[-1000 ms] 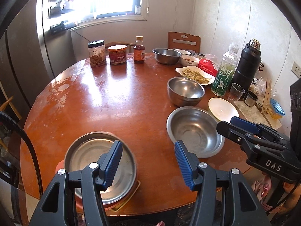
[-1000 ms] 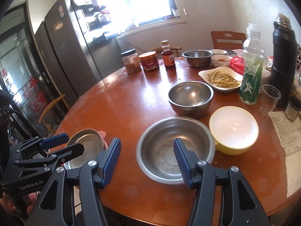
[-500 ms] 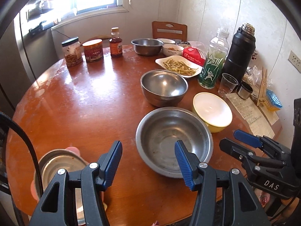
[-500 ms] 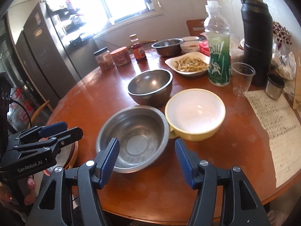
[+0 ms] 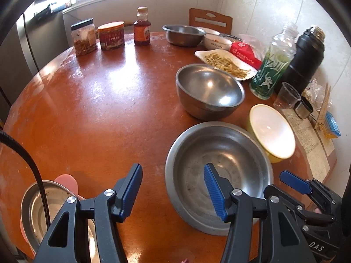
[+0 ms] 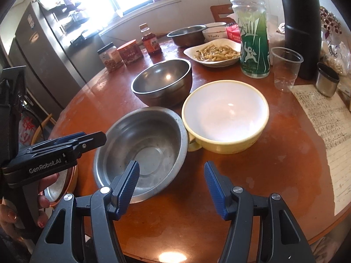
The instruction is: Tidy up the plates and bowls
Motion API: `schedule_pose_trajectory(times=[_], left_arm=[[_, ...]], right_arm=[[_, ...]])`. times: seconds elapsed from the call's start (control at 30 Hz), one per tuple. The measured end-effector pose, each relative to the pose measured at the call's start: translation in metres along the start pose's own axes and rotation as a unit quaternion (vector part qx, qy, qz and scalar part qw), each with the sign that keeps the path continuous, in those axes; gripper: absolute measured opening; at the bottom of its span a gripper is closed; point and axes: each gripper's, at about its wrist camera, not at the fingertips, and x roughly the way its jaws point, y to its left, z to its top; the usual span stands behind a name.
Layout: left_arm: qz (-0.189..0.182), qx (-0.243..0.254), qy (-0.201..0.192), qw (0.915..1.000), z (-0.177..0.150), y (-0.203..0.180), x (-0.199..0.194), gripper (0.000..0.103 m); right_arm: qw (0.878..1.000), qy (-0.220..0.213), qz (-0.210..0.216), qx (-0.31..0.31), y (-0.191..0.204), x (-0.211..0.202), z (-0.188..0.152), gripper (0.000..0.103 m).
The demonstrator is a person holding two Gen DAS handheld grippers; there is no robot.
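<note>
A wide shallow steel bowl (image 5: 221,160) (image 6: 144,144) sits near the front edge of the round wooden table (image 5: 98,109). Behind it stands a deep steel bowl (image 5: 208,89) (image 6: 162,83), and a yellow bowl (image 5: 272,129) (image 6: 226,114) with a white inside touches its right side. My left gripper (image 5: 173,190) hangs open above the shallow bowl's near left rim. My right gripper (image 6: 171,188) is open too, its left pad over the bowl's near rim. A steel plate (image 5: 33,214) on something pink lies at the table's left edge.
At the back stand jars (image 5: 84,37), a sauce bottle (image 5: 142,27), another steel bowl (image 5: 183,34), a white bowl (image 5: 216,40) and a plate of food (image 5: 226,62). On the right are a green bottle (image 6: 252,35), black flask (image 6: 300,24), plastic cup (image 6: 285,68) and written paper (image 6: 324,131).
My left gripper has swung right, away from the steel plate and onto the shallow bowl. My right gripper has sunk closer to the bowls, which now fill more of its view.
</note>
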Motion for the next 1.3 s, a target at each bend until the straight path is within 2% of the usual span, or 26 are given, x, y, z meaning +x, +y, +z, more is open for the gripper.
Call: schedule_pose_trajectory(times=[0.1, 0.17, 0.27, 0.37, 0.47, 0.53, 0.8, 1.03, 1.3], left_arm=[[-0.005, -0.016, 0.017, 0.9997, 0.0, 0.006, 0.012, 0.058], [0.0, -0.018, 0.023, 0.9996, 0.0, 0.007, 0.016, 0.058], [-0.004, -0.024, 0.032, 0.9992, 0.0, 0.01, 0.024, 0.058], [-0.015, -0.03, 0.033, 0.9989, 0.001, 0.011, 0.028, 0.055], [-0.03, -0.03, 0.036, 0.9985, 0.001, 0.01, 0.031, 0.04], [-0.04, -0.027, 0.038, 0.9981, 0.0, 0.008, 0.033, 0.03], [-0.039, -0.021, 0.031, 0.9985, -0.008, 0.008, 0.022, 0.029], [-0.03, -0.008, -0.004, 0.9995, -0.017, 0.006, -0.012, 0.029], [-0.031, 0.003, -0.009, 0.9995, -0.036, -0.004, -0.032, 0.029]], right_arm=[[1.0, 0.006, 0.003, -0.002, 0.001, 0.008, -0.001, 0.061], [1.0, 0.011, 0.004, -0.002, 0.002, 0.012, -0.001, 0.051], [1.0, 0.014, 0.003, -0.002, 0.002, 0.017, -0.001, 0.04], [1.0, 0.014, 0.0, 0.001, 0.0, 0.021, -0.001, 0.035], [1.0, 0.013, 0.0, 0.001, 0.0, 0.023, 0.001, 0.03], [1.0, 0.01, -0.001, -0.003, 0.001, 0.023, 0.002, 0.029], [1.0, 0.001, -0.013, -0.022, 0.009, 0.021, 0.006, 0.029], [0.999, -0.009, -0.008, -0.046, 0.02, 0.01, 0.008, 0.029], [0.997, -0.022, -0.008, -0.069, 0.024, -0.012, 0.0, 0.029]])
